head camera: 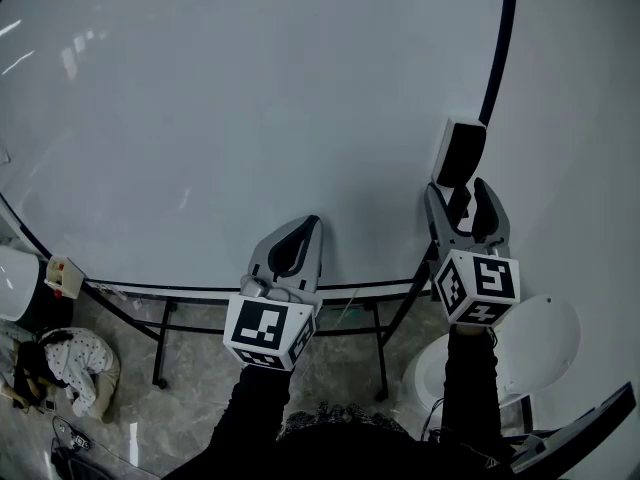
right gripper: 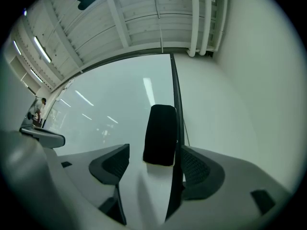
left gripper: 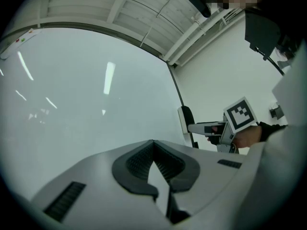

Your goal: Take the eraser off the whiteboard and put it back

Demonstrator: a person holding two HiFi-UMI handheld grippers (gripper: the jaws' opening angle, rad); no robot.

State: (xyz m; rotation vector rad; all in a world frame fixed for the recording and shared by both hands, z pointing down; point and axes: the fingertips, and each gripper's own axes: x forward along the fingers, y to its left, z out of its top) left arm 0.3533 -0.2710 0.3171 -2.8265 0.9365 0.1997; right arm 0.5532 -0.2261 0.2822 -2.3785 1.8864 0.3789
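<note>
Place: a plain workroom, like an office or a lab.
Big clue: a huge whiteboard (head camera: 250,118) on a black metal stand (head camera: 161,343).
Floor (head camera: 200,408): pale, shiny stone.
Up top: bare ceiling — white pipes (right gripper: 200,18) and long lights (right gripper: 42,49).
Wall (head camera: 580,98): plain white.

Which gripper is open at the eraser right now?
The right gripper: its jaws stand apart in front of the eraser on the whiteboard's right edge. The left gripper is shut, away from it.
</note>
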